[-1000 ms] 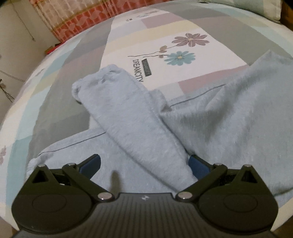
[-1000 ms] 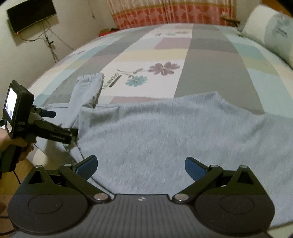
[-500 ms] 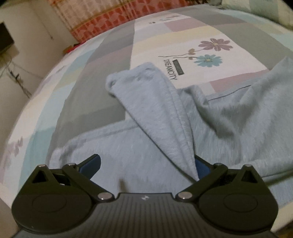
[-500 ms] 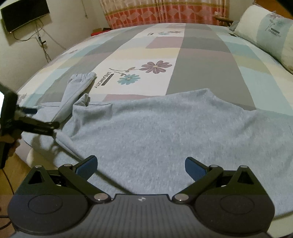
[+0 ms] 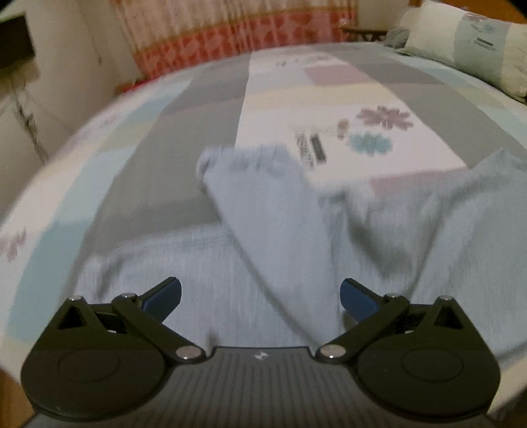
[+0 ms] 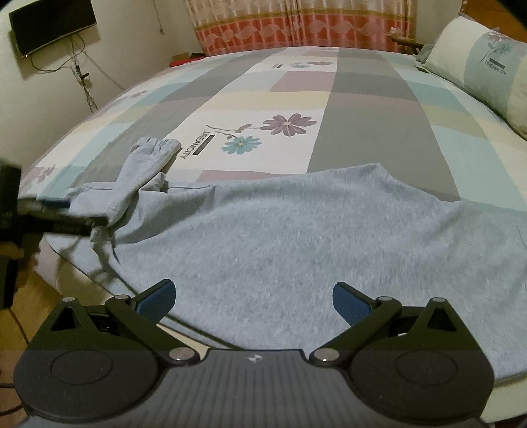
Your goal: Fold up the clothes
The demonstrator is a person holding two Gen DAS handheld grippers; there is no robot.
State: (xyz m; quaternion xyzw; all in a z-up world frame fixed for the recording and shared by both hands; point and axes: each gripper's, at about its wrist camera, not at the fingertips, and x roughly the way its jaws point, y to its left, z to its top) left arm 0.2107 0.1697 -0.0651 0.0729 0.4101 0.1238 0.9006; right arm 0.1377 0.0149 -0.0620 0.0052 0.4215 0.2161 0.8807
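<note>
A light blue-grey long-sleeved top (image 6: 313, 243) lies spread across the near part of the bed. One sleeve (image 6: 145, 161) is folded back and points away over the sheet. The left wrist view is blurred; there the sleeve (image 5: 263, 204) runs from the bed down between the fingers of my left gripper (image 5: 260, 299), which is open, both blue pads bare. My right gripper (image 6: 253, 303) is open above the top's near hem and holds nothing. From the right wrist view, the left gripper (image 6: 66, 224) is a dark blur at the sleeve's base.
The patchwork bed sheet (image 6: 362, 115) with a flower print stretches beyond the top. A pillow (image 6: 487, 75) lies at the far right. A curtain (image 6: 296, 26) hangs behind, a dark screen (image 6: 52, 29) on the left wall. The bed edge and floor (image 6: 33, 289) are near left.
The left gripper's view has swung and risen; the sleeve no longer covers its right pad and now runs between both pads. The right gripper has shifted slightly, still open.
</note>
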